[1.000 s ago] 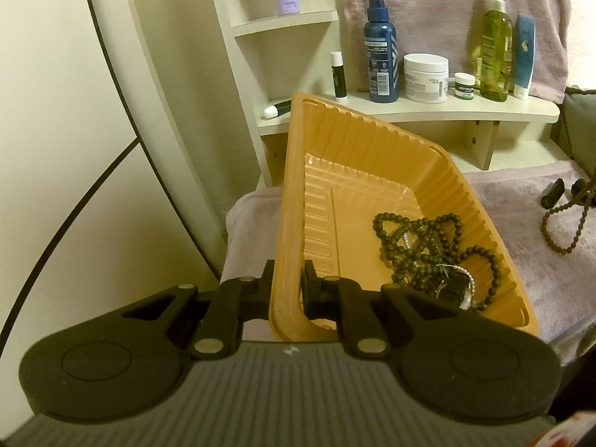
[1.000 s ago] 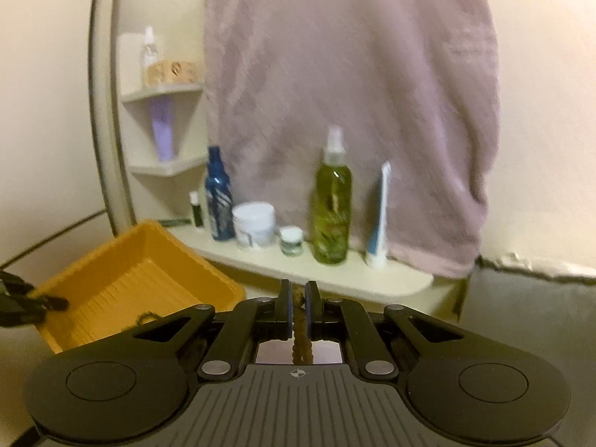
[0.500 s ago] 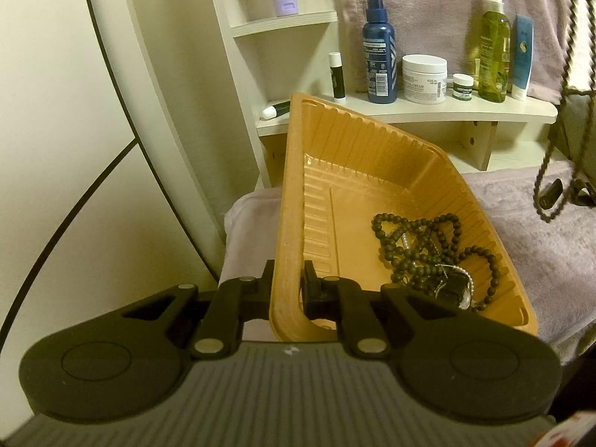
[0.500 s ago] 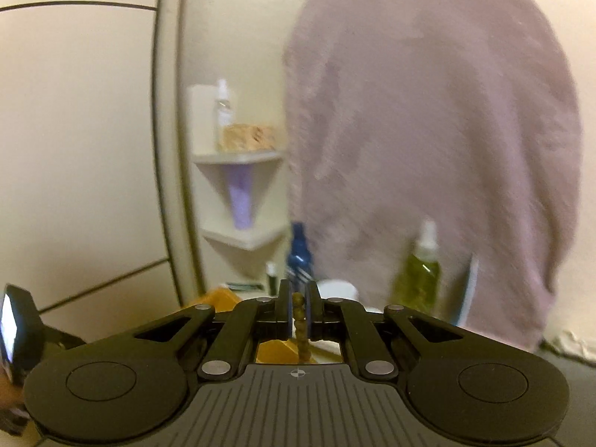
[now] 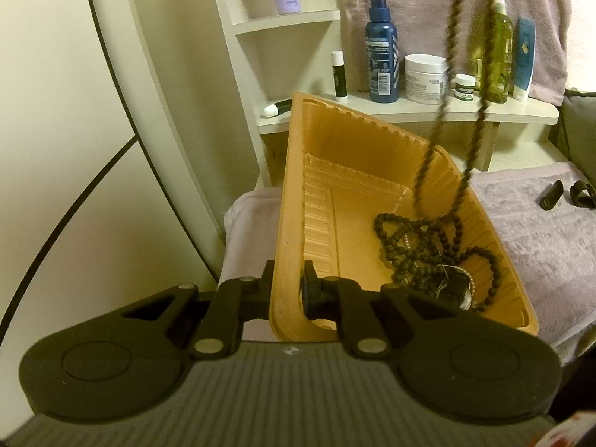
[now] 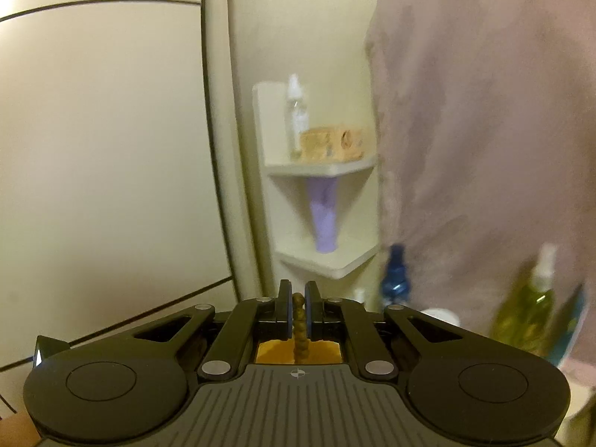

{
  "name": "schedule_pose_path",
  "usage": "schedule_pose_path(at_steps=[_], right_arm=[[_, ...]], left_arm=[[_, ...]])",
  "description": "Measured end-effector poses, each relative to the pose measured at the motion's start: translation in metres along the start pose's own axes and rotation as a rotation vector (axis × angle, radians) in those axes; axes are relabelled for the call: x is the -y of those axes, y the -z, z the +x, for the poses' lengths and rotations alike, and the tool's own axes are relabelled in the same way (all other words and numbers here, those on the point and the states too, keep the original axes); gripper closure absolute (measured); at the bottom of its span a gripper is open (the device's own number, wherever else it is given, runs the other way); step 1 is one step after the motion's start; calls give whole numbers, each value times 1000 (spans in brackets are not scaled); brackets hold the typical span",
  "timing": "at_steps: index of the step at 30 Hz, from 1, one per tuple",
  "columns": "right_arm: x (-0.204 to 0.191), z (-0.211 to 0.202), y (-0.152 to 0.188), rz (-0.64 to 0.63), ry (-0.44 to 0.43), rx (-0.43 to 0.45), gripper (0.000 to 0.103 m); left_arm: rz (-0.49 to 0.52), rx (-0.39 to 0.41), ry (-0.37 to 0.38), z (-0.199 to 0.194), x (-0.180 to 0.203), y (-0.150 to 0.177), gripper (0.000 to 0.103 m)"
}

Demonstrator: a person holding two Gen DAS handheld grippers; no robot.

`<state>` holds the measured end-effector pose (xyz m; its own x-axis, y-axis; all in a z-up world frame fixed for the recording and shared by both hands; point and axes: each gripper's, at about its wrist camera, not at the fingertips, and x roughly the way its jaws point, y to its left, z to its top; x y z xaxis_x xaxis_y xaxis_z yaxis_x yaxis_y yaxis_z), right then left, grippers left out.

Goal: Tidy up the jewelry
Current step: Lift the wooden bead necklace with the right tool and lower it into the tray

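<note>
right wrist view: right hand-held gripper [image 6: 297, 311] is clamping brown bead strand [image 6: 300, 329], jaws nearly together, strand dangling straight down below it. left wrist view: left hand-held gripper [image 5: 287, 283] is pinching near rim of orange tray [image 5: 288, 193], holding it tilted. strand's long axis is hanging near vertical, lower loop reaching into tray over dark bead necklaces [image 5: 428, 249]. tray is lying directly under right hand-held gripper; judging next move is lowering and releasing.

Towel-covered surface [image 5: 529, 246] (mauve) bears black clips [image 5: 551, 195].
</note>
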<state>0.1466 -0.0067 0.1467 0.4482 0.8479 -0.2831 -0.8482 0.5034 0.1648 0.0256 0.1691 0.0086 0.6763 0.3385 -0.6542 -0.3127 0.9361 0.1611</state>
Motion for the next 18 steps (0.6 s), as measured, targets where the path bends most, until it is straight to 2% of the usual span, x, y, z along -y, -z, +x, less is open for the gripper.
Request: schedule_pose_path(at_steps=[8,16,18], right_arm=[[-8,50,34,52,-87,-134,97],[-3,77,73,154,-159,-284,97],[0,77,80,169,-164,-288,97]], left_arm=[[-4,-2,2,2,-2,-1,92],[-7,-2,1,2,-2,0,92],[-8,-3,2,2,-3,0,92]])
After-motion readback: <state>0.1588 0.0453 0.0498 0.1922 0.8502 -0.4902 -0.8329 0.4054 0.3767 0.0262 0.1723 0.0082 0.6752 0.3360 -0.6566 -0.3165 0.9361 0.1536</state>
